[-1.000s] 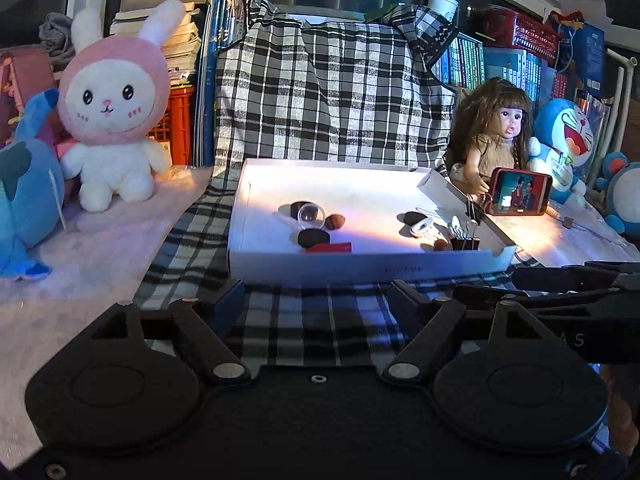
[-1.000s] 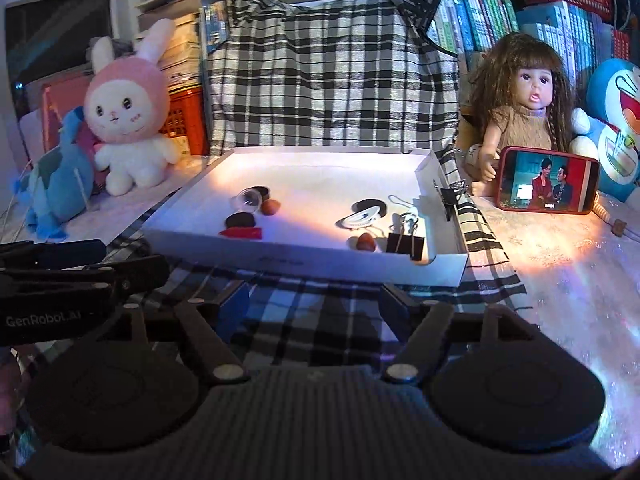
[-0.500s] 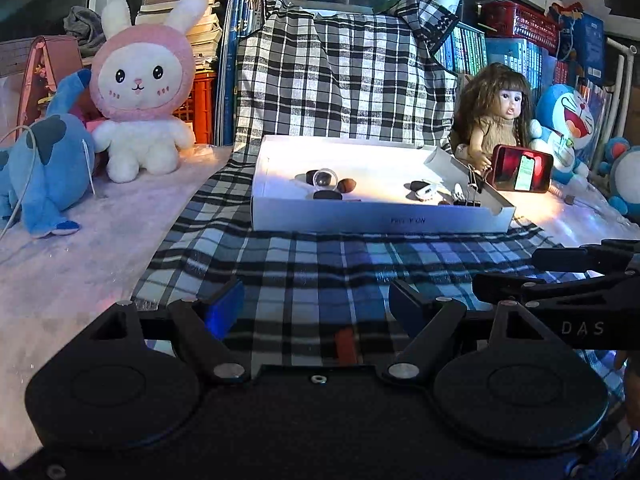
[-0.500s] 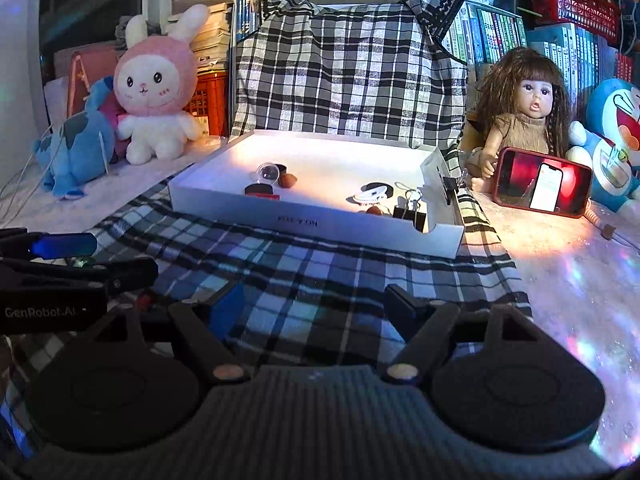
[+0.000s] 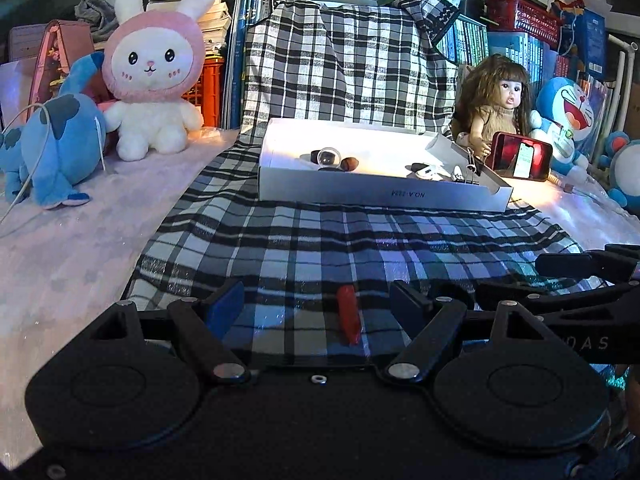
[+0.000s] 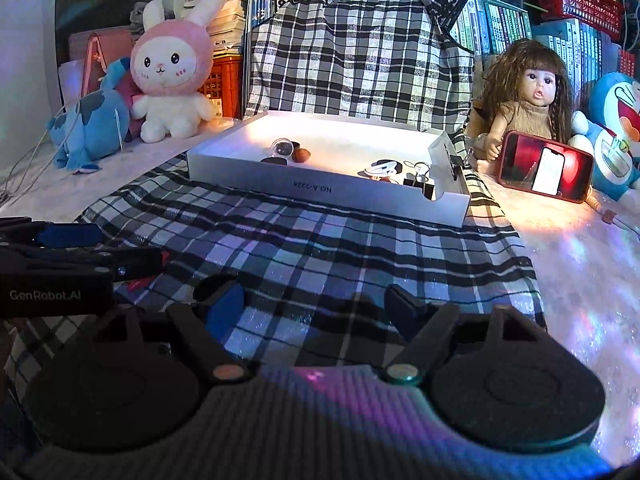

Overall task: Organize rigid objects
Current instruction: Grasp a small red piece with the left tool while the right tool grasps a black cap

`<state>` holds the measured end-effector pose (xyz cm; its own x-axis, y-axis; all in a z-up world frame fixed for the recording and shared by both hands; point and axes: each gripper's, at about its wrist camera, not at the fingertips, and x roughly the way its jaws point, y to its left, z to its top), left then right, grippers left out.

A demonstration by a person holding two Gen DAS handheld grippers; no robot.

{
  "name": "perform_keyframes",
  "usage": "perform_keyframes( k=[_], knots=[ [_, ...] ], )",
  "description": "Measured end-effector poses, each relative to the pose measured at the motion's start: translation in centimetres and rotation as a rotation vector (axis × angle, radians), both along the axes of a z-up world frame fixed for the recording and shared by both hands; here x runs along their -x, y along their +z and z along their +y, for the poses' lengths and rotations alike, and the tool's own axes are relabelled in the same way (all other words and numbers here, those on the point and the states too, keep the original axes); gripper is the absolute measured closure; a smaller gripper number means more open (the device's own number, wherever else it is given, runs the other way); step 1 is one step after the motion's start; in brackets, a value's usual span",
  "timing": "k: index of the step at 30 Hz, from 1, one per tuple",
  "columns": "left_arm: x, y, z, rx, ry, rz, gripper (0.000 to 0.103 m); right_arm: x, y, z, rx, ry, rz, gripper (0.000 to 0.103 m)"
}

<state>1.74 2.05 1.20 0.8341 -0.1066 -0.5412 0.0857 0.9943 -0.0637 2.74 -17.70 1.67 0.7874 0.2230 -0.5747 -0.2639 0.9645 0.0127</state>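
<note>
Distance from the white box (image 5: 380, 196) is being opened up: a second earlier its near wall was filling the lower middle of both wrist views, and now a broad stretch of checked cloth (image 5: 320, 248) is lying between it and both tools. A red crayon-like stick (image 5: 348, 314), not seen at the first moment, is now being shown flat on the cloth between the left gripper (image 5: 318, 300) fingers, nearer the right-hand one and touched by neither. Those fingers are being held wide apart and empty. The right gripper (image 6: 318, 304) is likewise being held spread, with only cloth between its fingers.

Inside the box, a clear ball (image 5: 329, 157), a brown pebble-like piece (image 5: 349, 163), a dark disc (image 6: 274, 160) and some binder clips (image 6: 420, 178) are being kept in two loose clusters; finer detail cannot be told.

The retreat is being read as a switch of target: the stray red stick appears to be the next piece to be collected and carried to the box, so sorting is judged unfinished.
</note>
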Motion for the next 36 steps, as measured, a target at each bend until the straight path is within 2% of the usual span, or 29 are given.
perform_keyframes(
  k=[10,13,15,17,19,21,23,29,36],
  knots=[
    [0.6,-0.6,0.3,0.029,-0.018,0.023,0.027,0.8,-0.4,0.2,0.011,0.017,0.005,0.017],
    [0.5,-0.8,0.1,0.033,-0.035,0.031,0.037,1.0,-0.5,0.5,0.016,0.036,0.0,0.017],
    [0.4,-0.9,0.0,0.038,-0.044,0.036,0.051,1.1,-0.5,0.7,0.03,0.046,-0.007,0.017],
    [0.2,-0.8,-0.1,0.046,-0.054,0.038,0.055,1.2,-0.6,1.0,0.038,0.058,-0.013,0.017],
    [0.1,-0.7,-0.3,0.056,-0.071,0.038,0.062,1.3,-0.6,1.3,0.04,0.073,-0.016,0.017],
    [-0.2,-0.8,-0.4,0.061,-0.088,0.044,0.074,1.3,-0.5,1.6,0.045,0.083,-0.018,0.017],
    [-0.3,-0.8,-0.6,0.06,-0.094,0.051,0.079,1.4,-0.5,1.9,0.047,0.092,-0.022,0.017],
    [-0.4,-0.7,-0.7,0.071,-0.096,0.047,0.087,1.4,-0.4,3.0,0.05,0.125,-0.035,0.017],
    [-0.6,-0.8,-0.7,0.079,-0.093,0.053,0.09,1.6,-0.5,4.0,0.05,0.159,-0.04,0.032]
  ],
)
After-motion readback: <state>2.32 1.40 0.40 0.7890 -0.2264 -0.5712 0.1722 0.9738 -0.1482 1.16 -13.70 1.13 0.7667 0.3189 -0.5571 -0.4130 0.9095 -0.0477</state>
